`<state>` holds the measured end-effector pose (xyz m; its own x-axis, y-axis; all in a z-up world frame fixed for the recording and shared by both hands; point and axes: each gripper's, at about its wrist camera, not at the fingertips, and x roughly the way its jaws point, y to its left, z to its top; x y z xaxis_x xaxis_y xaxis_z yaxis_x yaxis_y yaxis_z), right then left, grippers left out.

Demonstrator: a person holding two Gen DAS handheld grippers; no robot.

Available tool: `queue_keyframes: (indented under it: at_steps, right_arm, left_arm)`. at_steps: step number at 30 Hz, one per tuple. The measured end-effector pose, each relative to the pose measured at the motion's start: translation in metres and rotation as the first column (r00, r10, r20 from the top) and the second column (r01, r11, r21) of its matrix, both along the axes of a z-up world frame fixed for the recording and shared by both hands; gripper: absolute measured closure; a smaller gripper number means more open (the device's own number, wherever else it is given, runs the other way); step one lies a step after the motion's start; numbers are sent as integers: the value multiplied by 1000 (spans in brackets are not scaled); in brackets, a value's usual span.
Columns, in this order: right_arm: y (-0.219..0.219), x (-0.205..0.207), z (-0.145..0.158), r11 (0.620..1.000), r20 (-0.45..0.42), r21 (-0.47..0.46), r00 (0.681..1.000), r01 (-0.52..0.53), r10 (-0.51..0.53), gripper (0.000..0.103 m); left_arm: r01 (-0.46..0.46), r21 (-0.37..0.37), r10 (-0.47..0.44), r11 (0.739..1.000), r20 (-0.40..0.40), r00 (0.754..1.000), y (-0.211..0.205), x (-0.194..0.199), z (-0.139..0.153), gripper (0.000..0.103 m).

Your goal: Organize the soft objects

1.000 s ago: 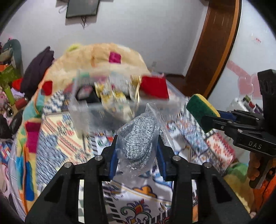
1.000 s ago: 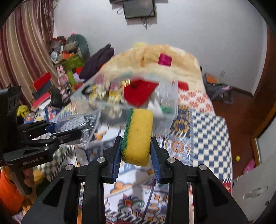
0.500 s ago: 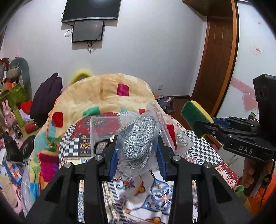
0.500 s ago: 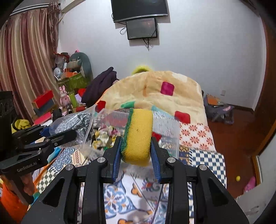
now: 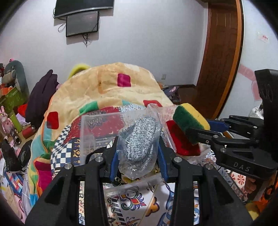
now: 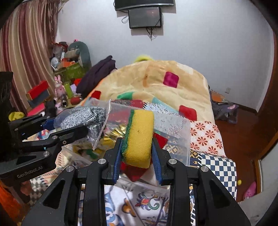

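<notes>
The left gripper (image 5: 139,154) is clamped on a clear plastic bag (image 5: 139,147) with a grey speckled scouring pad inside, the blue pads pressing it from both sides. The right gripper (image 6: 136,153) squeezes a yellow sponge (image 6: 139,139) with a green scrubbing layer on its left face, held upright between the jaws. Both are raised side by side, near each other but not touching, the bag to the left of the sponge. Just beyond and below them sits a clear plastic bin (image 6: 175,128) on the patterned bedspread (image 6: 208,135); a red cloth (image 5: 180,139) lies inside it on the right, with small gold and yellow items on the left. Farther off, a cream blanket (image 5: 111,88) with coloured squares is heaped on the bed, and a dark monitor (image 6: 145,16) hangs on the far wall.
</notes>
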<state>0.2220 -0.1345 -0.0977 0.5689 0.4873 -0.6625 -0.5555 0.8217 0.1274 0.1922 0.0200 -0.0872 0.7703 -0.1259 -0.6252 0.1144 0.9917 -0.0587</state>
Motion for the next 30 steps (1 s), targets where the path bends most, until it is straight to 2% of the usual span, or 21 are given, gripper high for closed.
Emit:
queue_keyframes:
  at_steps: [7, 11, 14, 15, 17, 19, 23, 30]
  right_arm:
    - [1, 10, -19, 999, -35, -49, 999, 15, -17, 73]
    - [3, 9, -23, 997, -39, -76, 999, 17, -20, 72]
    - [3, 10, -22, 996, -43, -87, 999, 18, -22, 58]
    - [3, 10, -22, 995, -41, -93, 999, 21, -25, 50]
    - [0, 8, -18, 995, -30, -94, 999, 22, -25, 47]
    - [-2, 6, -12, 997, -29, -76, 999, 17, -19, 45]
    - [-8, -3, 7, 999, 7, -41, 1000, 20, -20, 42]
    - [-23, -34, 54, 999, 86, 45, 996, 18, -21, 42]
  left_arm:
    - [-1, -9, 1, 1000, -61, 998, -1, 18, -23, 64]
    - [-9, -11, 8, 1000, -70, 997, 0, 19, -27, 62]
    - [-14, -16, 13, 1000, -62, 998, 0, 15, -23, 56]
    - [-17, -18, 16, 1000, -57, 998, 1, 14, -21, 53]
    - [-23, -24, 22, 999, -39, 999, 2, 9, -15, 46]
    - [-31, -27, 30, 999, -14, 999, 4, 1, -7, 43]
    - [-35, -38, 36, 999, 27, 999, 6, -13, 12, 43]
    - [-35, -61, 44, 998, 155, 987, 5, -58, 59, 42]
